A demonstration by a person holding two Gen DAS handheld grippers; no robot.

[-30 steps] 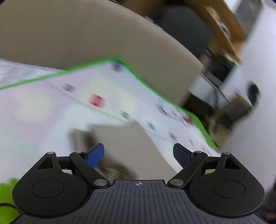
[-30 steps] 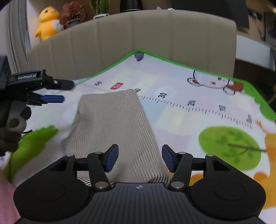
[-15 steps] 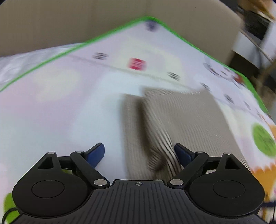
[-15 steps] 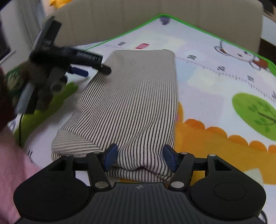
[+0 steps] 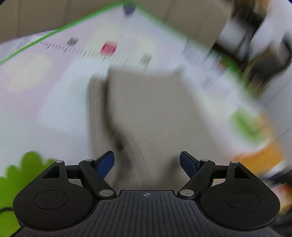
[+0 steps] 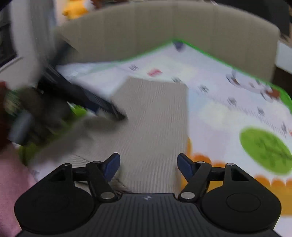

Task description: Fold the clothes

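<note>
Both views are blurry, so small things are hard to see.

The left tool has its two blue fingers spread wide apart. Nothing is between them that they grip. Right in front of the left tool lies the folded cloth. It is beige-grey with thin stripes. The cloth runs away from the tool in a long shape. A fold line shows on the cloth's left side, ahead of the tool's left finger. The near end of the cloth goes under the tool, between the fingers.

The cloth lies on a play mat with a green edge, a ruler line and a small red mark far ahead of the tool. A beige sofa back stands behind the mat.

The right tool is also wide open, and it holds nothing. The same cloth lies just in front of it and fills the gap between its fingers. Its far end is straight and sits near the red mark on the mat. To the left of the right tool, the left tool shows as a dark blur, with its tip over the left edge of the cloth. I cannot tell if it touches. A green round patch on the mat is to the right. A yellow toy sits far ahead, above the sofa back.
</note>
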